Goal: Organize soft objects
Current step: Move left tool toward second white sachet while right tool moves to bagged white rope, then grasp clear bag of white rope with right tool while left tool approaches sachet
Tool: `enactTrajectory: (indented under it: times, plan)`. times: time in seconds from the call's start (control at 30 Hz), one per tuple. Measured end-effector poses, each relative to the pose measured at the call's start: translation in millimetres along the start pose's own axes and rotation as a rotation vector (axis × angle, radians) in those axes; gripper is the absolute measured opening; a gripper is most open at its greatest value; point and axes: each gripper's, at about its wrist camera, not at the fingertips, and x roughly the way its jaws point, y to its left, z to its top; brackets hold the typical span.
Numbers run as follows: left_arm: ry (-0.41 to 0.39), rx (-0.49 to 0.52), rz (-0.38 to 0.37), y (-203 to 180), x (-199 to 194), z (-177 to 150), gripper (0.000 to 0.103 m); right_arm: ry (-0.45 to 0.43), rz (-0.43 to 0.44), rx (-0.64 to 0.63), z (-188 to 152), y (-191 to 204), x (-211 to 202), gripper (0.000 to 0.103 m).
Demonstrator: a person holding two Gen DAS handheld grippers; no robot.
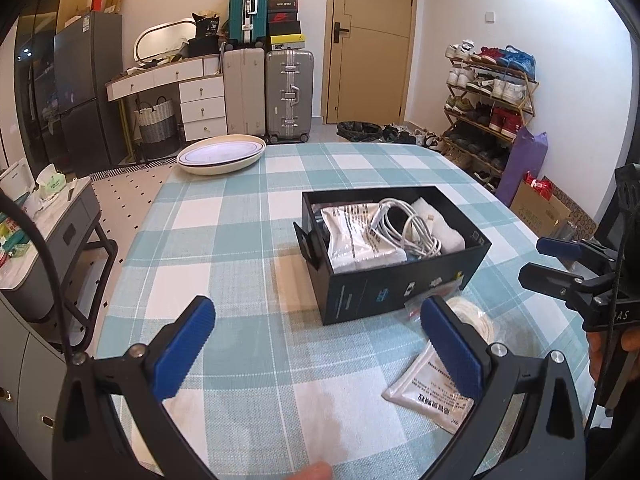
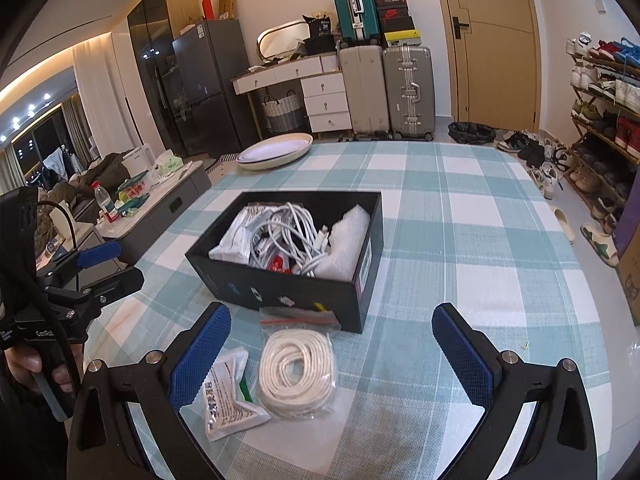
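Hovering wide open above the checked teal-and-white tablecloth (image 1: 224,240), the left gripper (image 1: 316,344) faces the open black cardboard box (image 1: 392,248) of white cables. Right wrist view: right gripper (image 2: 332,352), equally spread and empty, frames a bagged white cord coil (image 2: 297,372) beside a white printed sachet (image 2: 228,396), just before the box.

- The right gripper (image 2: 332,354), black with blue textured pads, hangs over a teal-and-white checked tablecloth (image 2: 460,248), fingers spread wide and empty.
- A clear plastic bag of coiled white cord (image 2: 296,372) lies between the fingers, nearer the left pad.
- A white printed sachet (image 2: 230,400) lies beside the bag, partly under that pad.
- A black rectangular cardboard box (image 2: 288,292) just beyond holds tangled white cables (image 2: 296,232), white packets and bubble wrap.
- The left gripper (image 2: 104,268) is at the left edge, in a hand (image 2: 28,364).
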Motion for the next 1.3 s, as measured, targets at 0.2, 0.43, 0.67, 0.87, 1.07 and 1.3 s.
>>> enactTrajectory:
  times: [0.2, 0.43, 0.67, 0.87, 1.07, 1.3]
  plan:
    - [0.031, 0.001, -0.010, -7, 5, -11, 0.103, 0.054, 0.002, 0.001, -12, -3, 11, 0.102]
    - [0.081, 0.005, -0.030, -19, 14, -26, 0.103, 0.133, -0.011, -0.019, -24, -1, 30, 0.102]
    - [0.119, 0.036, -0.038, -31, 20, -36, 0.103, 0.189, -0.012, -0.055, -30, 6, 47, 0.102]
    - [0.141, 0.040, -0.038, -33, 24, -42, 0.103, 0.223, -0.013, -0.086, -32, 13, 59, 0.102]
    - [0.158, 0.045, -0.036, -33, 27, -44, 0.103, 0.256, -0.022, -0.109, -32, 17, 69, 0.102]
    - [0.180, 0.048, -0.034, -35, 29, -47, 0.103, 0.278, -0.029, -0.136, -34, 20, 76, 0.102]
